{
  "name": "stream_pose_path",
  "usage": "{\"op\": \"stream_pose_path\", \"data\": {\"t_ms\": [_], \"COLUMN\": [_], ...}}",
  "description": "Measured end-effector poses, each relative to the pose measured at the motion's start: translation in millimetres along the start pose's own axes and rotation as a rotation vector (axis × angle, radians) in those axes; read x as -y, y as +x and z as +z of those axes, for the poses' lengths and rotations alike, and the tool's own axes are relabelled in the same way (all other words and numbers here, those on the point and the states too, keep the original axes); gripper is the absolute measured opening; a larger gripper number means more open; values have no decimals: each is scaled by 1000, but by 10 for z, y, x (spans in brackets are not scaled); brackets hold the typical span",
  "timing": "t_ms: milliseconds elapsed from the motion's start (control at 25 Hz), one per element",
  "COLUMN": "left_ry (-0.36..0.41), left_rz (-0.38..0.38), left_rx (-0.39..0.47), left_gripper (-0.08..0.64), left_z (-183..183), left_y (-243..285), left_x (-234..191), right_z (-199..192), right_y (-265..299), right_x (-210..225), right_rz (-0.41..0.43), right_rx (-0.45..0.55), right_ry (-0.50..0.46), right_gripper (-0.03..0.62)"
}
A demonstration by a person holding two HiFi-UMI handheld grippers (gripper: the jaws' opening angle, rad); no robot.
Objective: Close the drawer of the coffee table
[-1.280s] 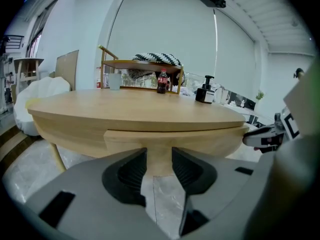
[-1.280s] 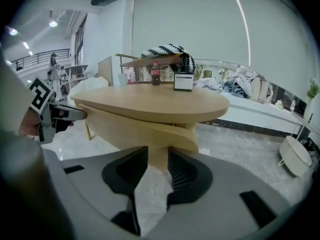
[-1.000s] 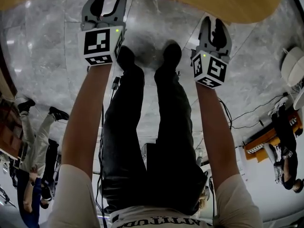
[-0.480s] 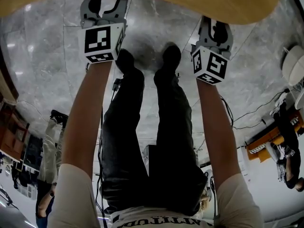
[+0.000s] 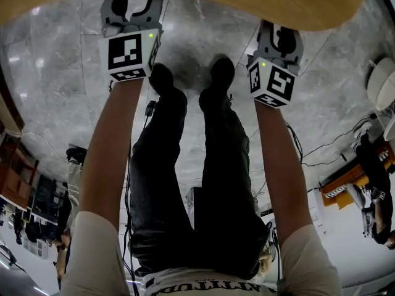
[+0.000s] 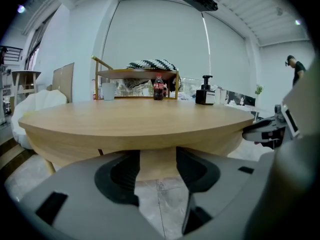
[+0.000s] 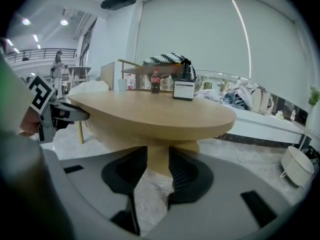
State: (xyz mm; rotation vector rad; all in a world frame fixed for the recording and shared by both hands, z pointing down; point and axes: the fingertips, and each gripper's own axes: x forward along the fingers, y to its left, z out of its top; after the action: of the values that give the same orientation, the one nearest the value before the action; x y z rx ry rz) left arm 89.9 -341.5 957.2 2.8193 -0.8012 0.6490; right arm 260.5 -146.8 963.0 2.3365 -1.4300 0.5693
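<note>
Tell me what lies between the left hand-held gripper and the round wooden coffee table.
Nothing: in the left gripper view, the open left hand-held gripper frames only bare grey marble floor before the round light-wood coffee table.

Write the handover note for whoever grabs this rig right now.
Left claw: open, empty, pointing at the table rim.
Right claw: open, empty, pointing at the same table from the other side.
Drawer: none shows in any view, so I can't tell whether it is shut.
Done: nothing that can be confirmed.
Left: find the drawer front and, if it stands out, push it in.
</note>
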Motion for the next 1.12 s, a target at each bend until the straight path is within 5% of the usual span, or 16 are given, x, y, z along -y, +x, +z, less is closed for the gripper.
{"op": "stream_pose_path", "data": {"t_ms": [520,1120], "left_ry": [8,-81], "left_rz": [-30,-21], "left_rx": [-132,-125], "left_gripper": [179,79], "left_z": [114,1337], "left_y": [-614,-1915], "left_x": [195,387], "right_z": [-5,1211], "right_y": [-608,-1674], "right_x": [-184,-349], "right_rz": [80,193], "right_rx": [-145,-140], "right_ry": [-17,-34], "right_gripper": [135,67]}}
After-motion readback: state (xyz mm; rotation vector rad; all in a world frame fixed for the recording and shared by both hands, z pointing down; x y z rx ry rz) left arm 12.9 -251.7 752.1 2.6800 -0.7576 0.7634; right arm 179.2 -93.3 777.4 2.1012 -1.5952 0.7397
